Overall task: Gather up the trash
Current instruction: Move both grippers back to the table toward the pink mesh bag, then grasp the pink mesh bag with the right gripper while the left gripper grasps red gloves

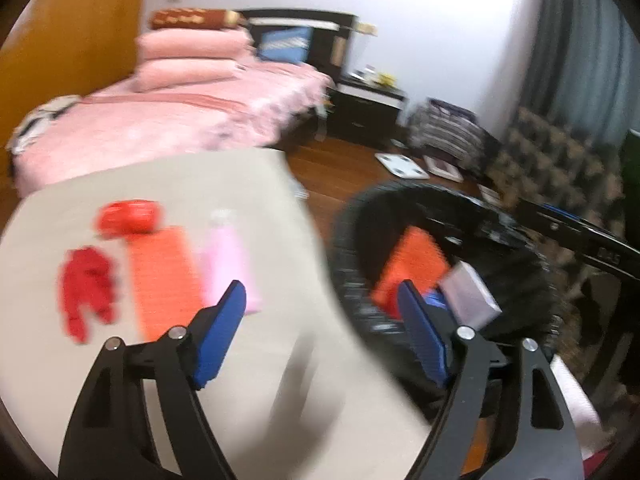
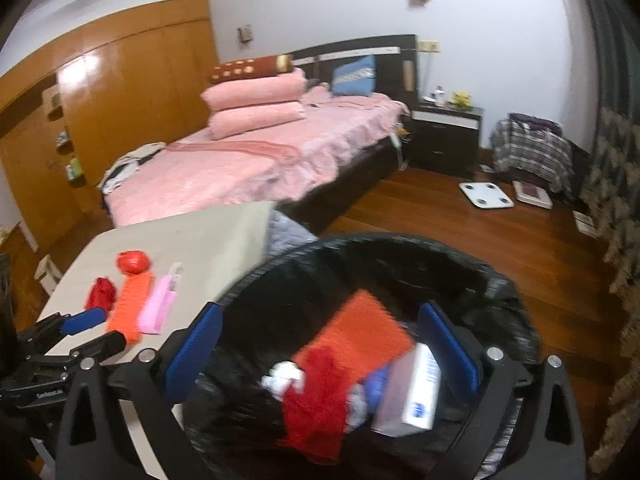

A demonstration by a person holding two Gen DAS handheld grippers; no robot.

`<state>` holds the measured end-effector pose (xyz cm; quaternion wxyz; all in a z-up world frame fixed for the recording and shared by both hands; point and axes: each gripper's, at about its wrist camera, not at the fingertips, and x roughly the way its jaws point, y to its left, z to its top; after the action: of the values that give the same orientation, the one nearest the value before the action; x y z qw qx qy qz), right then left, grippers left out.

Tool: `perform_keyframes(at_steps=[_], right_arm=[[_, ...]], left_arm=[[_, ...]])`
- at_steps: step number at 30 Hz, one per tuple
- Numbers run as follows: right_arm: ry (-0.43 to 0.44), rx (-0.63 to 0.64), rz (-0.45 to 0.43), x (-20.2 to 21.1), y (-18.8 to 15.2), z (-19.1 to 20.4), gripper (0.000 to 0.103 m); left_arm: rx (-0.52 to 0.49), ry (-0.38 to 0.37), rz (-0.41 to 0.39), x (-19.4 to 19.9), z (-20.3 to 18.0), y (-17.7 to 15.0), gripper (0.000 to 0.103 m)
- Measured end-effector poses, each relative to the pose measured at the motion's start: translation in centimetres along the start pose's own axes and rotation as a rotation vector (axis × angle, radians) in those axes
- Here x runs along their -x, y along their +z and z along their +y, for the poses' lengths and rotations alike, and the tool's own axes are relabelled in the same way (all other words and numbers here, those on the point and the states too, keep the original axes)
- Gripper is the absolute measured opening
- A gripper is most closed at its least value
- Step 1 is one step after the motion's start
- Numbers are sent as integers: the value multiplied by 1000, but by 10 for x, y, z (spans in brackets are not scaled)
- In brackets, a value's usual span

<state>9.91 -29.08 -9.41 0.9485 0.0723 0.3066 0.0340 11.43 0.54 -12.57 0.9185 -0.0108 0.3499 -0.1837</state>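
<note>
My right gripper stood with its jaws wide apart and nothing between the blue pads, directly over the black-lined trash bin. Inside the bin, at the view's 6 o'clock, lay a red crumpled wrapper, a wad of white paper, an orange flat packet and a pale carton. I judged that this hand had finished a drop, since its jaws were empty above trash lying loose in the bin.

My left gripper was also open and empty, its pads apart, straddling the gap between the counter and the bin's rim. The left wrist view was blurred.

Trash not yet collected lay on the counter, at about 10 o'clock of the left gripper: a pink slim package nearest the left pad, an orange strip beside it, a red crumpled scrap further left, and a red round wad beyond them. I judged the step in hand to be the return for the next piece. The next move called for steering the open left gripper over the pink package, lowering the pads to either side of it, and closing before carrying it across to the bin at 3 o'clock.

The carton carried blue print that I could not read. White lettering on the black body of the left gripper, seen at 8 o'clock in the right wrist view, was too smeared to make out. Beyond the counter stood a bed with pink covers.
</note>
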Motion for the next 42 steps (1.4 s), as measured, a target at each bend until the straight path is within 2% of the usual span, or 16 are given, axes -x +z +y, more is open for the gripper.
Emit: perform_keyframes(at_steps=[7,13,19,26,32,35,38,40,42], right_arm=[[133,81,18,-23,2,77,97],[214,147,38,-53,1,146,97],[193,198,67,-90,-7,191,95],[115,208,139,-132,-20,199,84],[109,214,201,-153,-25,200,73],[120,223,237,-162,-28,203,63],[128,242,272,-168,-33,207,47],[150,249,274,-168,-33,208,30],[167,257,276,-167,-35,209,24]], left_arm=[[80,171,-30,27,69,-4,81],[136,263,-34,38,110,-13,81],[179,320,-37,35,139,-18,81],[189,348,-20,23,152,-22,81],[208,352,-3,16,163,-27,81],[219,352,2,14,165,-27,81],[228,348,7,11,168,-27,81],[231,346,8,9,169,-26,81],[234,343,10,7,170,-24,81]])
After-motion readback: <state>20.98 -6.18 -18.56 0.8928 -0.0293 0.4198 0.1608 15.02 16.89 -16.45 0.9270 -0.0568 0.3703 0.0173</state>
